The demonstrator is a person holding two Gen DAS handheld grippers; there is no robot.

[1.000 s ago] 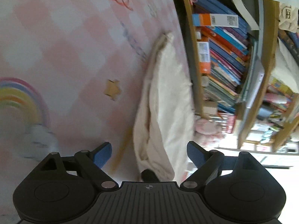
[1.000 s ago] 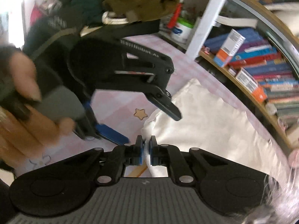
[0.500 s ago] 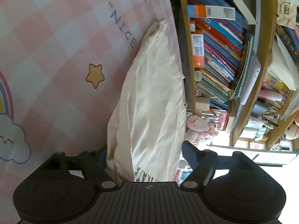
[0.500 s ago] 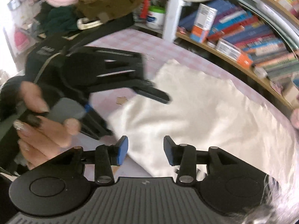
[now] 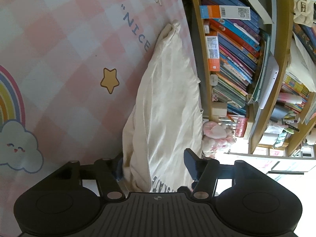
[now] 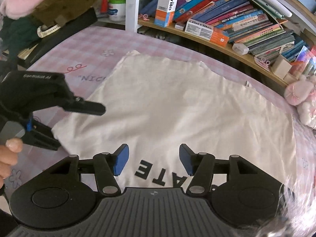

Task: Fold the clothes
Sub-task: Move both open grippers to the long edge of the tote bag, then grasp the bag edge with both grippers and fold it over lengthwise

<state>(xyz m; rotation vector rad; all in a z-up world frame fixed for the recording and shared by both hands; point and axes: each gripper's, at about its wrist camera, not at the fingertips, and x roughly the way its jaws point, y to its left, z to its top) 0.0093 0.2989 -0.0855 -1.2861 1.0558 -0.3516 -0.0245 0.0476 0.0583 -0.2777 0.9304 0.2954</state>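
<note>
A cream garment point(image 6: 173, 102) with black letters lies flat on the pink checked mat point(image 6: 85, 45). In the left wrist view the garment point(image 5: 167, 102) runs away from me along the mat's edge. My left gripper point(image 5: 156, 165) has its jaws closing around the near edge of the cloth; the left finger is half hidden behind the fold, and the pads do not press on it. In the right wrist view the left gripper point(image 6: 79, 127) straddles the garment's left corner. My right gripper point(image 6: 153, 160) hovers over the lettered part, its jaws opening with nothing held.
A bookshelf point(image 6: 227, 25) full of books runs along the mat's far side. A pink plush toy point(image 6: 300, 98) sits at the right edge. Piled clothes point(image 6: 59, 6) lie at the back left. A person's hand point(image 6: 9, 154) holds the left gripper.
My right gripper went from shut to open and moved across over the garment. The left jaws narrowed around the cloth's edge. The garment now lies spread flat.
</note>
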